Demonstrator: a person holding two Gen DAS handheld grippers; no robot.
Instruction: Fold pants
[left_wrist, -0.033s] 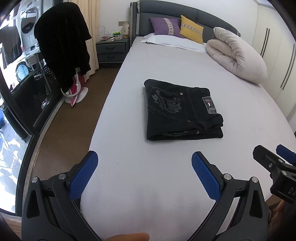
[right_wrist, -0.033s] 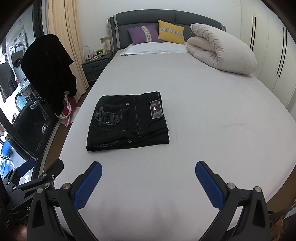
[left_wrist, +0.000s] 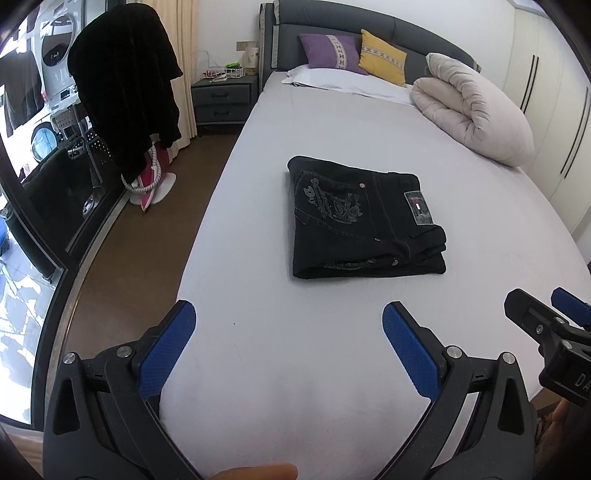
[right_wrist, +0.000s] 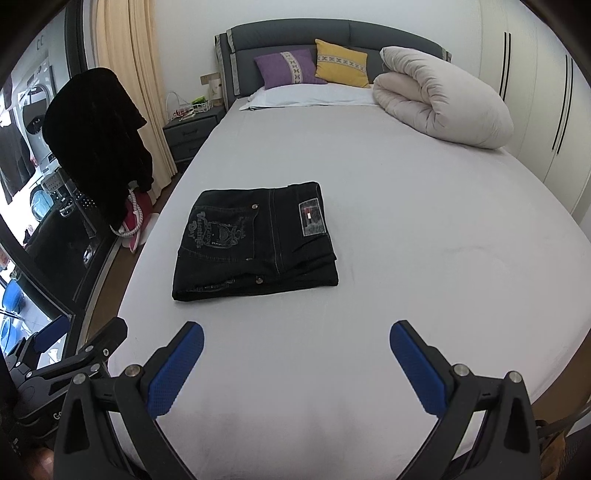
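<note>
Black pants (left_wrist: 360, 221) lie folded into a compact rectangle on the grey bed (left_wrist: 295, 369), back pocket embroidery and a label facing up. They also show in the right wrist view (right_wrist: 255, 240). My left gripper (left_wrist: 288, 314) is open and empty, held above the bed's near end, short of the pants. My right gripper (right_wrist: 295, 334) is open and empty, also short of the pants and to their right. The right gripper shows at the edge of the left wrist view (left_wrist: 546, 317), and the left gripper at the lower left of the right wrist view (right_wrist: 70, 354).
A rolled beige duvet (right_wrist: 443, 103) lies at the bed's far right. Purple and yellow cushions (right_wrist: 314, 66) lean on the headboard. A black garment (left_wrist: 125, 88) hangs on a rack left of the bed, by a nightstand (left_wrist: 221, 99). Wardrobe doors (right_wrist: 554, 110) stand on the right.
</note>
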